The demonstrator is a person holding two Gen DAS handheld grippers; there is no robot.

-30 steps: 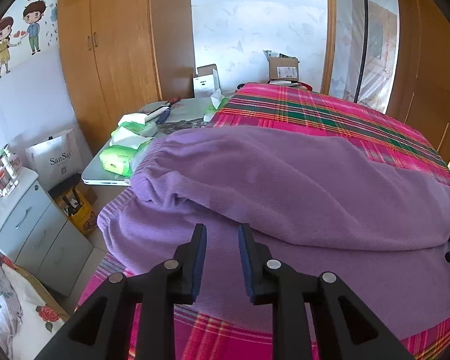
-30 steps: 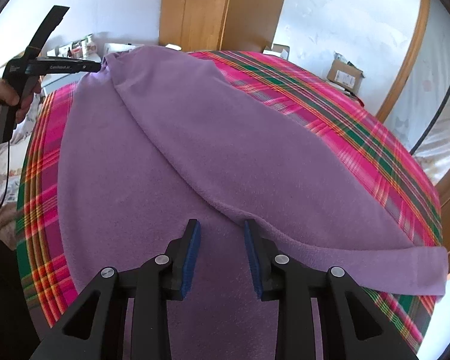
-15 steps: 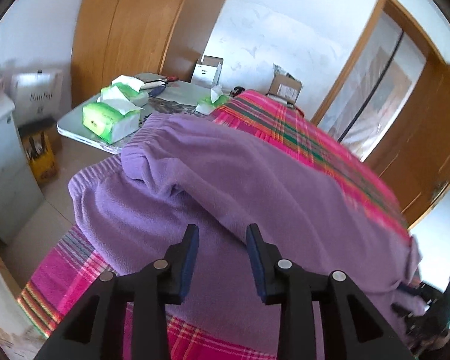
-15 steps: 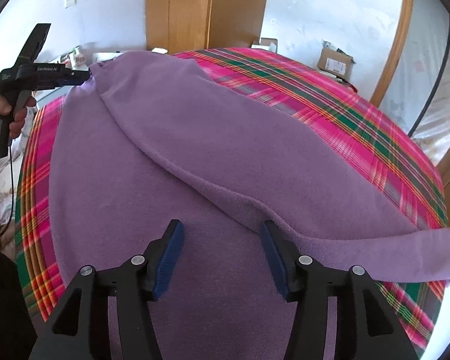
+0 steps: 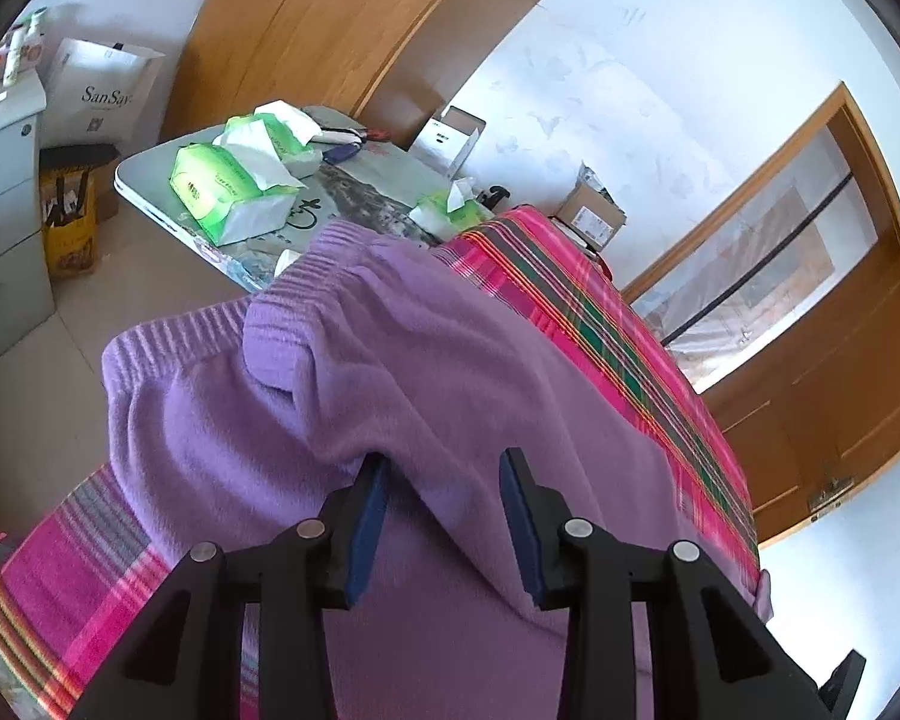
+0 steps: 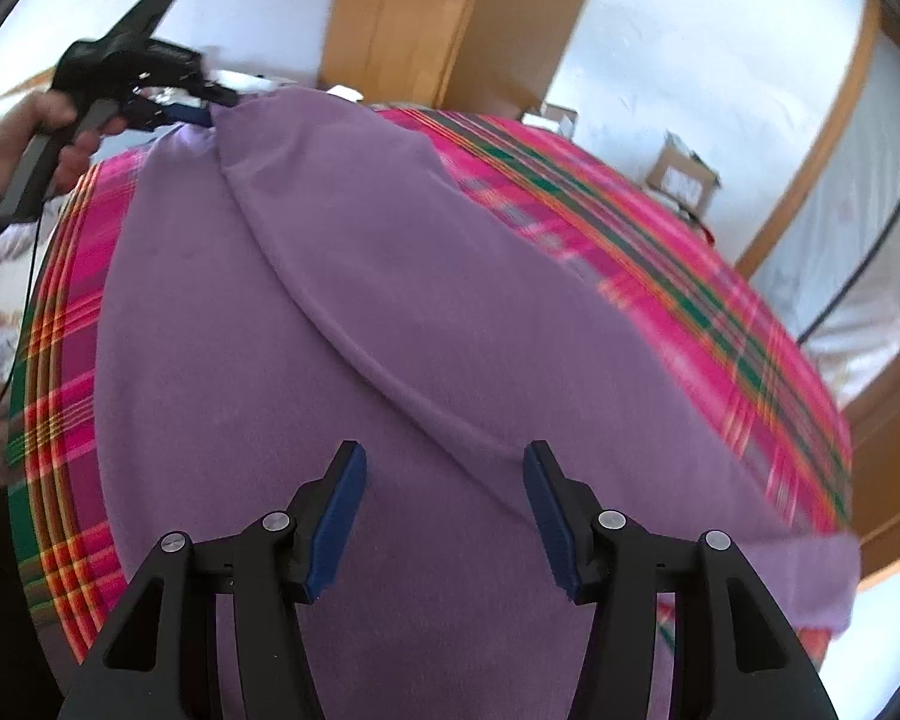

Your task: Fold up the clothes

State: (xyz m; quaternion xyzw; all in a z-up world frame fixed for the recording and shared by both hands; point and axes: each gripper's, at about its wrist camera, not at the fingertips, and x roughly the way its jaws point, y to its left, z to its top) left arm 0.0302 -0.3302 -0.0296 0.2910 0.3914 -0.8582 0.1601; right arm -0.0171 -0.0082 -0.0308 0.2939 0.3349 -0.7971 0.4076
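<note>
While the purple fleece garment (image 6: 354, 312) lies spread over the pink plaid bedspread (image 6: 690, 276), one half is folded over the other, leaving a diagonal fold edge running from the far left to the near right. Its ribbed hem (image 5: 306, 276) hangs at the bed's far left end, next to a low surface (image 5: 150, 180) carrying green tissue packs (image 5: 222, 192).

With its jaws set wide, the left gripper (image 5: 444, 480) holds nothing; its left blue pad (image 5: 369, 510) sits just under a fold of fleece, and the right one rests above the cloth. From the right wrist view, a hand (image 6: 24, 144) grips this tool at the far left corner of the garment.

Equally wide and empty, the right gripper (image 6: 444, 480) hovers over the near part of the garment, the fold edge passing between its fingers.
</note>
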